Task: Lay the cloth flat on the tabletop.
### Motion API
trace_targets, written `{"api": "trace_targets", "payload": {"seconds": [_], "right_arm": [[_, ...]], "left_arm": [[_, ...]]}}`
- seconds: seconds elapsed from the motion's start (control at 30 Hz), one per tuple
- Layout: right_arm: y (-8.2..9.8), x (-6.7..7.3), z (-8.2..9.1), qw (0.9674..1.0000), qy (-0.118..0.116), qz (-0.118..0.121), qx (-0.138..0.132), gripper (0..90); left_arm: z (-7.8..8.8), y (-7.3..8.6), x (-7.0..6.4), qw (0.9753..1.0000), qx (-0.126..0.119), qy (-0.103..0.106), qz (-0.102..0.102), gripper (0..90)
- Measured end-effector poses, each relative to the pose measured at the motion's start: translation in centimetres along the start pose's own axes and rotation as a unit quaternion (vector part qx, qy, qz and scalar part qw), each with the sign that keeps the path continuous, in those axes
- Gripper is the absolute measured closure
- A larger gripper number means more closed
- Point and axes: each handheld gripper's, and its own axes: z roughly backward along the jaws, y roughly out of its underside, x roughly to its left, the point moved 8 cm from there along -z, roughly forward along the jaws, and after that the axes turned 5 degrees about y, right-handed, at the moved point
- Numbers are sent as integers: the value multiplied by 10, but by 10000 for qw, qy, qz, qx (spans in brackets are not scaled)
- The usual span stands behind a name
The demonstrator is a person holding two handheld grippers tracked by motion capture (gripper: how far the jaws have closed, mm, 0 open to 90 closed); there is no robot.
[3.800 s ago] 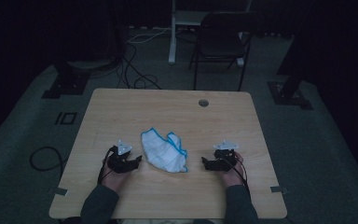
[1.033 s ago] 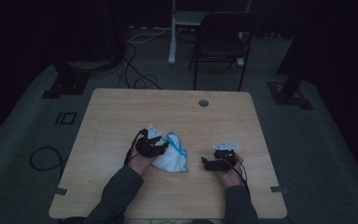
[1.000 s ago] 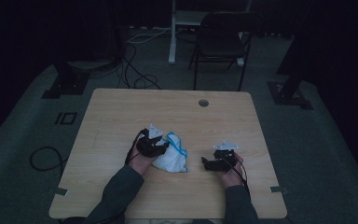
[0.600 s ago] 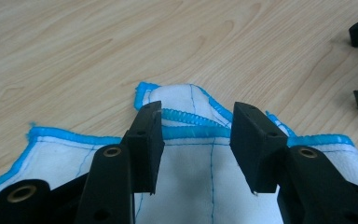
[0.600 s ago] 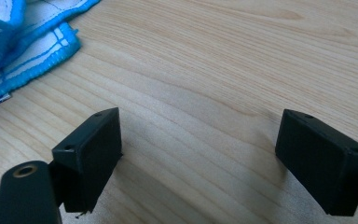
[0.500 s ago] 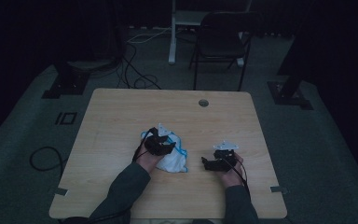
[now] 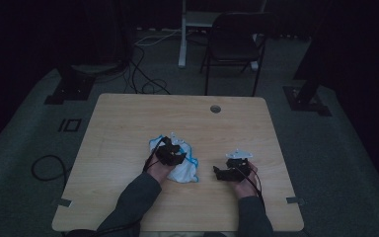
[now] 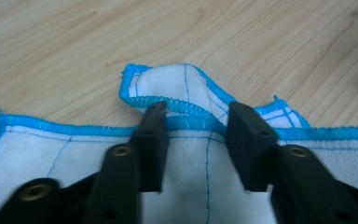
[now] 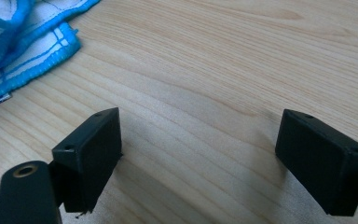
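The left tool (image 7: 171, 151) sits over the white cloth (image 7: 183, 169) near the middle of the table (image 7: 128, 123), its forearm and dark sleeve reaching in from the near edge at a slant toward the cloth. Its 2 jaws point down onto the cloth's blue hem and have just been closing, with a fold of hem between them; the pads seem not to press it yet, though the close view leaves that unsure. The right tool (image 7: 225, 172) lies to the right of the cloth, apart from it, low over the table, its 2 jaws spread wide with bare wood between them.
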Motion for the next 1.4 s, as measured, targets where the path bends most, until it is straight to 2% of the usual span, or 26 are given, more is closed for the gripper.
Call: {"api": "trace_targets", "payload": {"seconds": [0.1,0.2,0.6,0.73,0.87,1.03,1.2,1.4], "right_arm": [[0,0,0,10000,1,-1,0,146],[0,0,0,10000,1,-1,1,146],[0,0,0,10000,0,7,1,146],[0,0,0,10000,1,5,2,146],[0,0,0,10000,1,5,2,146],[0,0,0,10000,1,5,2,146],[0,0,0,10000,1,4,2,146],[0,0,0,10000,1,5,2,146]], "left_arm": [[2,-1,-2,10000,-24,-17,-23,743],[6,-3,-4,10000,-62,-26,-64,796],[34,-1,-8,9987,-498,69,37,799],[41,3,-9,9983,-572,76,40,809],[46,6,-9,9979,-629,127,129,809],[46,10,-8,9976,-644,156,200,804],[40,13,-7,9979,-586,149,215,802],[30,17,-5,9986,-453,170,235,758]]}}
